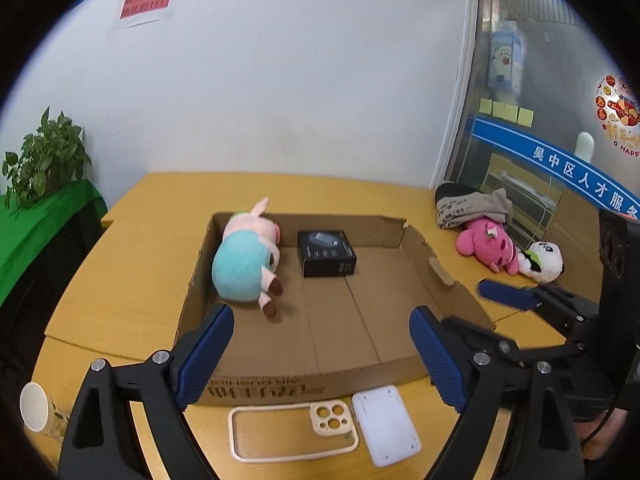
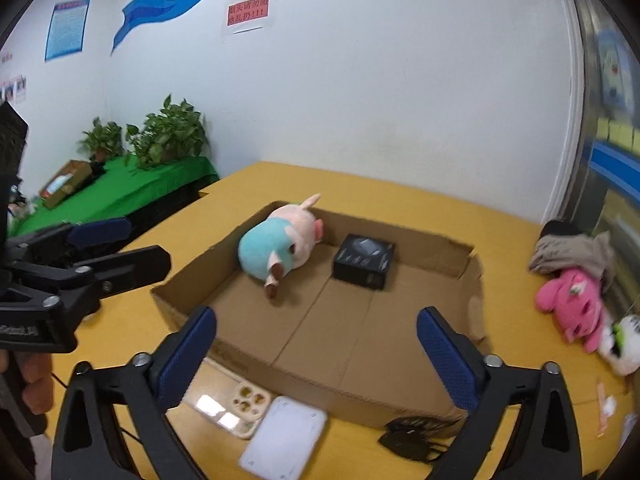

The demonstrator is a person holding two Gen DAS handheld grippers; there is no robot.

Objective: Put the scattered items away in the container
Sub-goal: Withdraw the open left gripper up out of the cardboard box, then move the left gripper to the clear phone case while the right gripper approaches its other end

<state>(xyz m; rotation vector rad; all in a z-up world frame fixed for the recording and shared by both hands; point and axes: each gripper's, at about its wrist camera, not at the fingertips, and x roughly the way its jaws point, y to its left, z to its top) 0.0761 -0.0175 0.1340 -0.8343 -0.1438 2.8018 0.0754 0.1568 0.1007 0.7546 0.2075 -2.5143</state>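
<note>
A shallow cardboard box [image 1: 424, 256] [image 2: 472, 280] lies on the yellow table. Inside it rest a pig plush in a teal dress [image 1: 244, 256] [image 2: 280, 240] and a small black box [image 1: 326, 252] [image 2: 365, 261]. In front of the box's near wall lie a cream phone case [image 1: 292, 432] [image 2: 248, 400] and a white flat pad [image 1: 386, 424] [image 2: 284, 436]. My left gripper [image 1: 320, 360] hovers open above these two, nothing between its fingers. My right gripper [image 2: 316, 356] is open too, empty, over the box's near wall. A black folded item [image 2: 412, 436] lies by the right finger.
At the table's right edge sit a pink plush [image 1: 488, 244] [image 2: 572, 304], a panda plush [image 1: 542, 260] [image 2: 622, 344] and a bundle of cloth [image 1: 468, 204] [image 2: 568, 252]. A paper cup [image 1: 38, 408] lies at the near left. Potted plants [image 2: 168, 136] stand on a green-covered side table.
</note>
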